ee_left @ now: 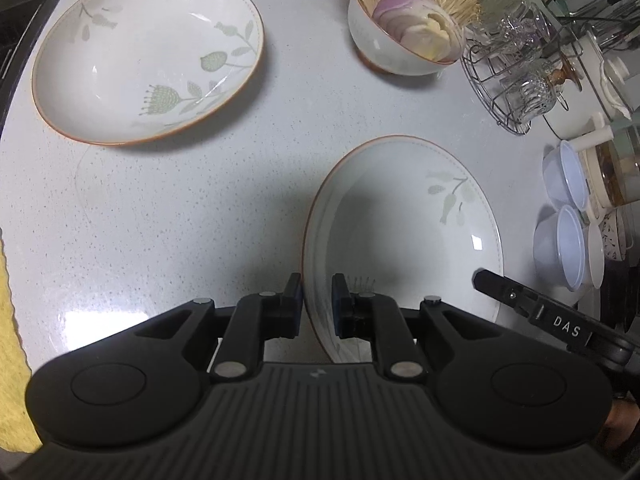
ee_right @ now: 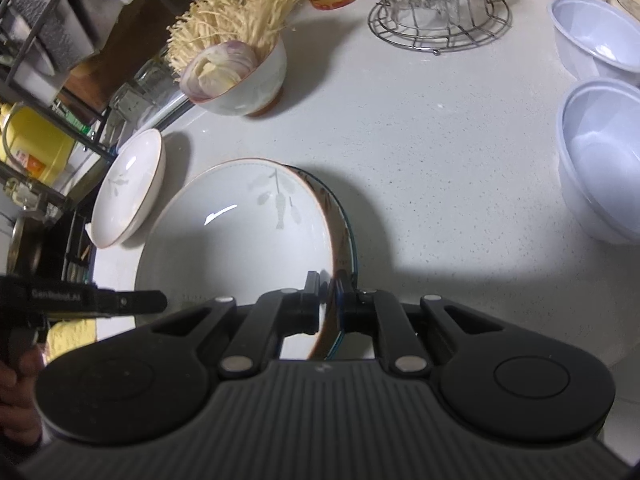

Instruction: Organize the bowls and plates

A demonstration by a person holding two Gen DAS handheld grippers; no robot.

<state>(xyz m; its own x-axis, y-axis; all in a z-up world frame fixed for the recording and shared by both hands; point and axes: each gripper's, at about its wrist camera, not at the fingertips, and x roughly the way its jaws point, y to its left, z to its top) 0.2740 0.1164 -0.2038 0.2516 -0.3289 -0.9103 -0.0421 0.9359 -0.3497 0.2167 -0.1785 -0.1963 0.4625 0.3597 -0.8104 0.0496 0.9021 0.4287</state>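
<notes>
A white floral plate [ee_left: 404,224] with an orange rim sits near me on the counter. My left gripper [ee_left: 317,300] is shut on its left rim, one finger inside and one outside. In the right wrist view the same plate [ee_right: 240,232] rests on a darker patterned plate [ee_right: 345,236]. My right gripper [ee_right: 329,300] is shut on the right rims of both. A second floral plate [ee_left: 148,56] lies at the far left, also in the right wrist view [ee_right: 128,188]. A small bowl [ee_left: 400,48] holds onion and enoki mushrooms.
A wire rack [ee_left: 516,76] of glassware stands at the back right. Two white plastic bowls [ee_right: 600,160] sit to the right. A glass teapot [ee_left: 616,172] is beside them. A yellow cloth [ee_left: 12,340] lies at the left edge. A metal shelf [ee_right: 40,80] stands left.
</notes>
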